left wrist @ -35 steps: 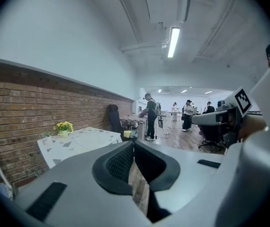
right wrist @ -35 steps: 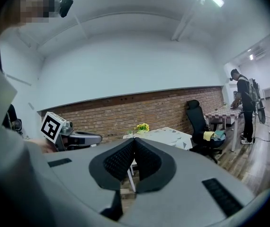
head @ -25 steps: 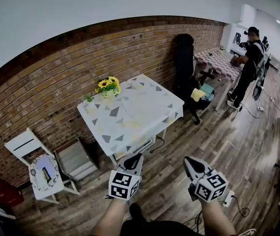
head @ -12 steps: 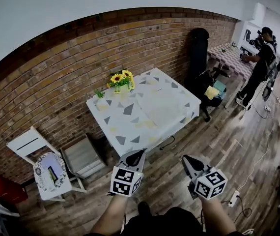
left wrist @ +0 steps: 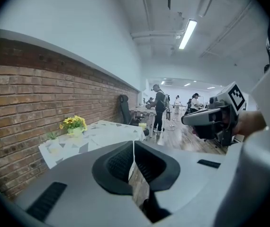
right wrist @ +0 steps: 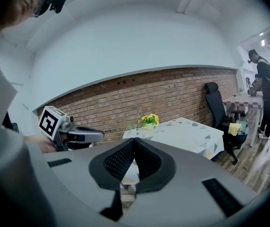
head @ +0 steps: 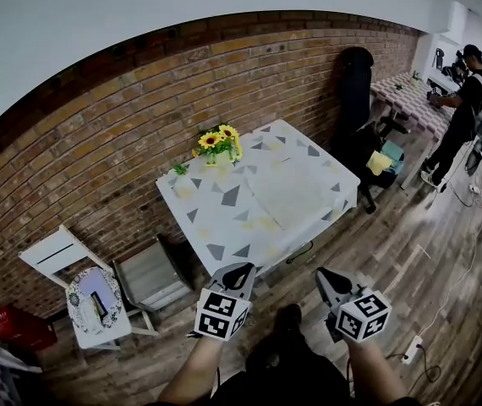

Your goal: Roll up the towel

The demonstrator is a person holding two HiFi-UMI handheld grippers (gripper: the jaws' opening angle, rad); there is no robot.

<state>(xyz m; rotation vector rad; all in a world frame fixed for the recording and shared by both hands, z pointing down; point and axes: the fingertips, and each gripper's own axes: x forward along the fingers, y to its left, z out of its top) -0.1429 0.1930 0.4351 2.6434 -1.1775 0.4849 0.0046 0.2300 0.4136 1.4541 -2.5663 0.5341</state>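
Hovering left claw (head: 239, 270), right claw (head: 325, 274): shut.

No word, number or brand can be read; the only print is black-and-white square markers (head: 221, 314) on the left tongs (head: 238, 272) at seven o'clock and the right tongs (head: 326, 277) at five o'clock.

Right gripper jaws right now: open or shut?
Shut. The right gripper shows its jaw tips meeting, with nothing between them.
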